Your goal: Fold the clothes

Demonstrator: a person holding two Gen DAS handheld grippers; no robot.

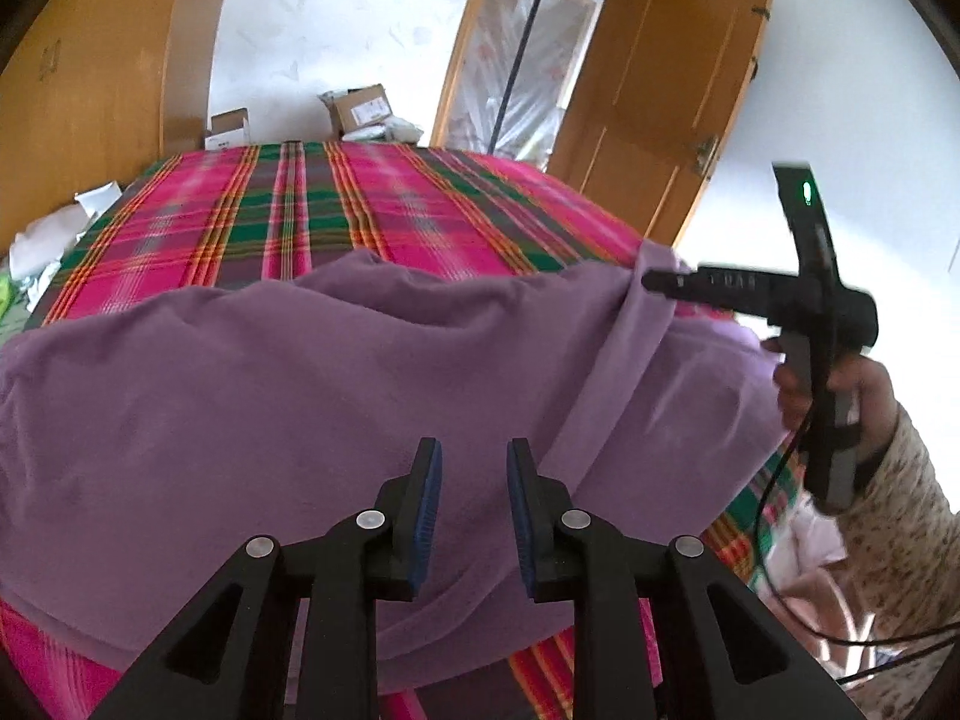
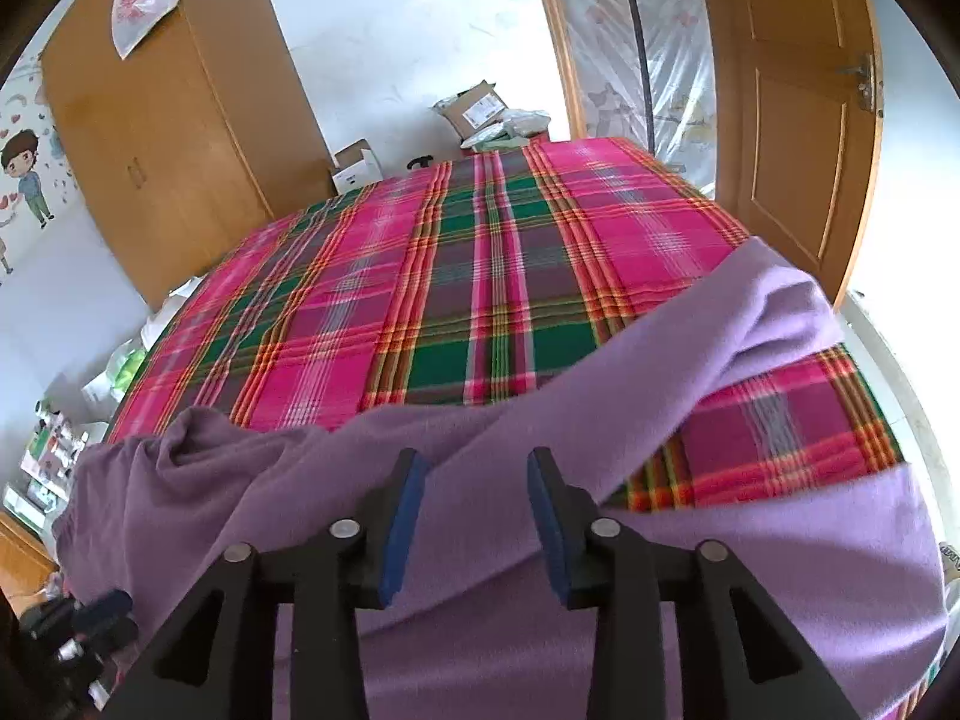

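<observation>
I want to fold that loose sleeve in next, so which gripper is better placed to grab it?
Probably the right gripper: it hovers open directly over the sleeve. The left gripper is open above the purple garment's body.

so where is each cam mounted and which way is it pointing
Left wrist: on the left gripper, jaws open, facing across the purple garment and plaid bed cover toward the door; the right hand with its gripper shows at right.
Right wrist: on the right gripper, jaws open, facing over the same garment toward the wardrobe.
Shared: garment, bed cover, door, cardboard boxes.
</observation>
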